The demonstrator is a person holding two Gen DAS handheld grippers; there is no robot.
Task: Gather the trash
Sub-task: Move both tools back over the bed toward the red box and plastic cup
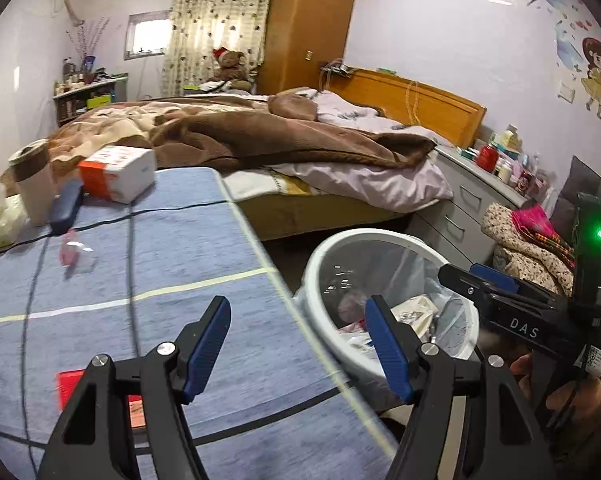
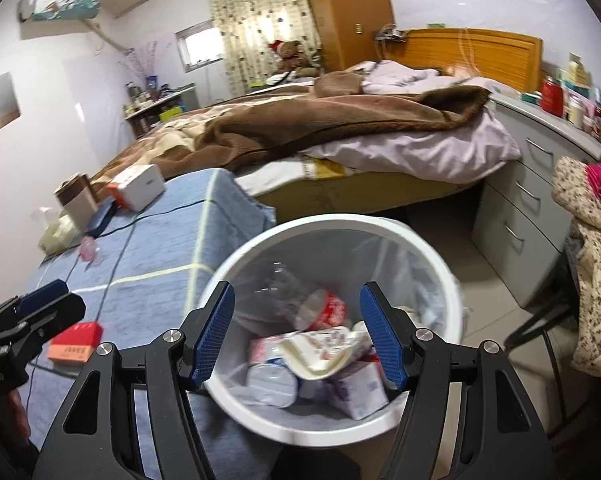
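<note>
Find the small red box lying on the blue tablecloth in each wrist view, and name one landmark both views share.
Left wrist view: the small red box sits at lower left, partly hidden behind the left gripper's fingers.
Right wrist view: the same box lies at left, in full view near the tablecloth's near edge.
Shared landmark: the white trash bin beside the table.

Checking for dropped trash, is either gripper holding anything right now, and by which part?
Nothing is held. The left gripper is open and empty over the table edge; the right gripper is open and empty above the trash bin.
</note>
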